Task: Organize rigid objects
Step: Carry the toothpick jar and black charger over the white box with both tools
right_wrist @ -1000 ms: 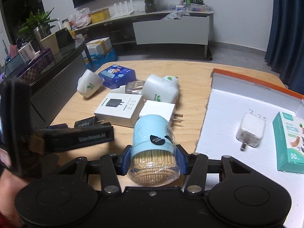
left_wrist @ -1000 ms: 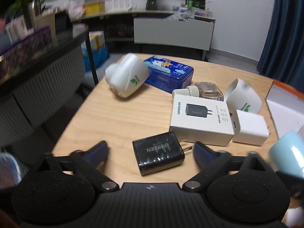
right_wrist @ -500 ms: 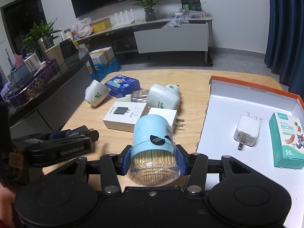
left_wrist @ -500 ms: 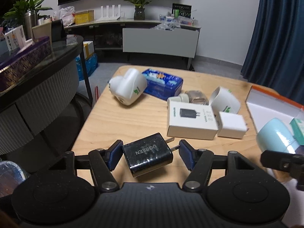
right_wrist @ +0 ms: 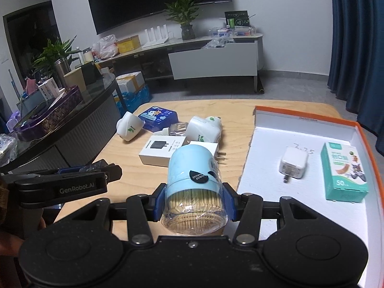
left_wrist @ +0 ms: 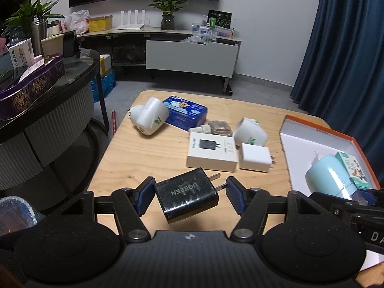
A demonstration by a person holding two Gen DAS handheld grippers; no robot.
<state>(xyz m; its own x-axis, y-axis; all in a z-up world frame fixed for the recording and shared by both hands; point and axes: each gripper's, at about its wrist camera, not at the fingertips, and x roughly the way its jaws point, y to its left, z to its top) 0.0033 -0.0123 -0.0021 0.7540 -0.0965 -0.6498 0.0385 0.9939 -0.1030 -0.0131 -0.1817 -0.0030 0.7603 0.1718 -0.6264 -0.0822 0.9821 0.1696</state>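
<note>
My orange-rimmed box (right_wrist: 360, 129) holds a white charger (right_wrist: 294, 165) and a plaster carton (right_wrist: 343, 170) marked "50". My right gripper (right_wrist: 193, 207) pinches a blue-lidded toothpick jar (right_wrist: 192, 168) above the table; my left gripper (left_wrist: 190, 198) clamps a black UGREEN charger (left_wrist: 186, 195).

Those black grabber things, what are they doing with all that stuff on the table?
A person is tidying, with a gripper in each hand. The left gripper has its jaws shut on a black charger, lifted off the wooden table. The right gripper holds a blue toothpick jar. Beside them is an orange-edged box that already holds a white plug and a green plaster box. More chargers and boxes wait on the table.
</note>
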